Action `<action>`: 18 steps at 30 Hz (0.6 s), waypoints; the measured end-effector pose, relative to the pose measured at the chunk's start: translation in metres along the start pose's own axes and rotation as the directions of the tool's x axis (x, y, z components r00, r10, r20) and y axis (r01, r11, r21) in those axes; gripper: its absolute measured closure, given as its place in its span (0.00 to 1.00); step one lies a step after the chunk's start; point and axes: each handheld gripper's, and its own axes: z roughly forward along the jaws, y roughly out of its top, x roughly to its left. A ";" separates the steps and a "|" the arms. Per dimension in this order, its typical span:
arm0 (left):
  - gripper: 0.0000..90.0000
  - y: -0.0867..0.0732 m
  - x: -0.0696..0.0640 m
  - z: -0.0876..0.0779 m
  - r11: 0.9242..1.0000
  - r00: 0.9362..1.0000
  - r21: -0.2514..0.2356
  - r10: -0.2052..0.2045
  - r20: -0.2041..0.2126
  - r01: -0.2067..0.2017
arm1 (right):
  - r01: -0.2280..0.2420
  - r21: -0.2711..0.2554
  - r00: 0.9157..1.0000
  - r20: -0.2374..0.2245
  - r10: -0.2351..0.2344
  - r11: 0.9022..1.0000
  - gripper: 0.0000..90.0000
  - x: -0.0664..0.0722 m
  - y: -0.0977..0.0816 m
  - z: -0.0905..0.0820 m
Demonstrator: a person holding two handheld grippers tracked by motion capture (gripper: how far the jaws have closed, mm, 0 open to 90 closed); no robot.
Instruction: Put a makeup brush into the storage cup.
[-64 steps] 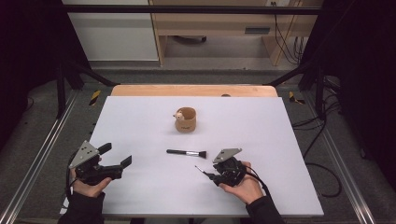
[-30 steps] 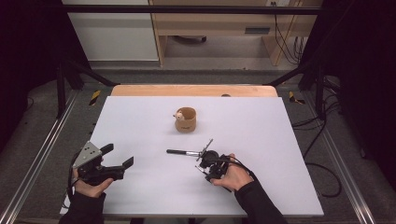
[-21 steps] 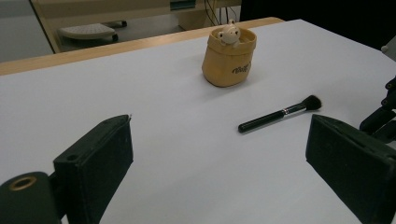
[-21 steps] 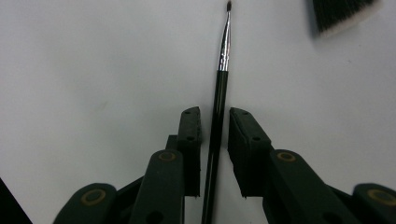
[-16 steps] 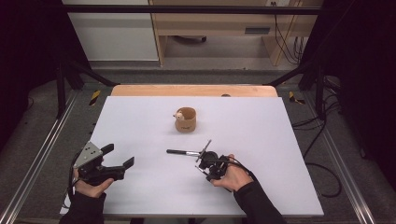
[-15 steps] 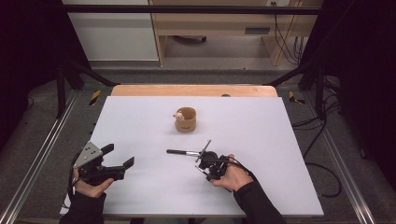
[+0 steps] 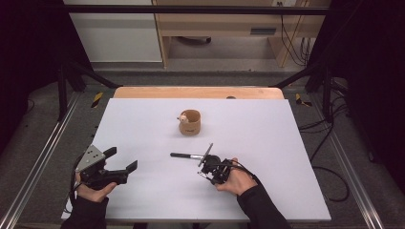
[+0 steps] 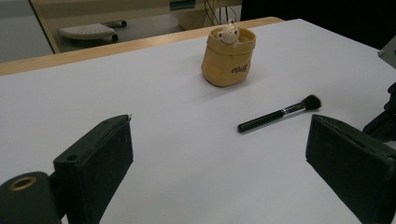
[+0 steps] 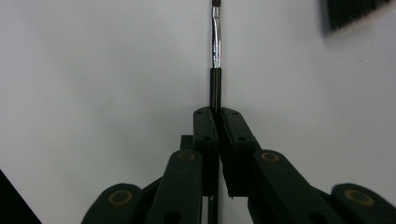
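Note:
A black makeup brush point(image 7: 184, 155) lies on the white table point(image 7: 267, 133), in front of a tan cup point(image 7: 190, 123) with a small white figure in it. My right gripper point(image 7: 204, 160) is turned on its side at the brush's right end. In the right gripper view its jaws point(image 9: 215, 112) have just been closing and now pinch the brush point(image 9: 215, 86) near the silver band. My left gripper point(image 7: 123, 158) stands open at the front left, with bare table between its jaws point(image 8: 217, 140). Beyond them I see the brush point(image 8: 275, 115) and the cup point(image 8: 229, 58).
A wooden strip point(image 7: 198, 92) borders the table's far edge, with a metal frame and floor cables around it. A dark blurred object point(image 9: 355, 14) sits at the top right of the right gripper view.
The right gripper moved left to the brush's end and rolled onto its side about two seconds ago. Over the last second both hands have kept still.

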 end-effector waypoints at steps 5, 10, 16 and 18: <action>0.07 0.000 0.000 0.000 1.000 1.000 0.001 -0.002 -0.001 0.002 | 0.001 -0.006 1.000 0.004 -0.001 1.000 0.95 0.000 -0.001 -0.001; 0.07 0.000 0.000 0.000 1.000 1.000 0.000 -0.002 -0.001 0.002 | -0.004 -0.050 1.000 -0.003 0.003 0.999 0.96 -0.001 -0.002 -0.007; 0.07 0.000 0.000 0.000 1.000 1.000 0.000 -0.002 0.001 0.002 | -0.039 -0.118 0.999 -0.015 0.037 0.992 0.95 -0.005 -0.007 -0.021; 0.07 0.000 -0.001 0.000 1.000 1.000 0.000 -0.002 0.003 0.002 | -0.062 -0.145 0.998 -0.022 0.059 0.987 0.95 -0.006 -0.009 -0.026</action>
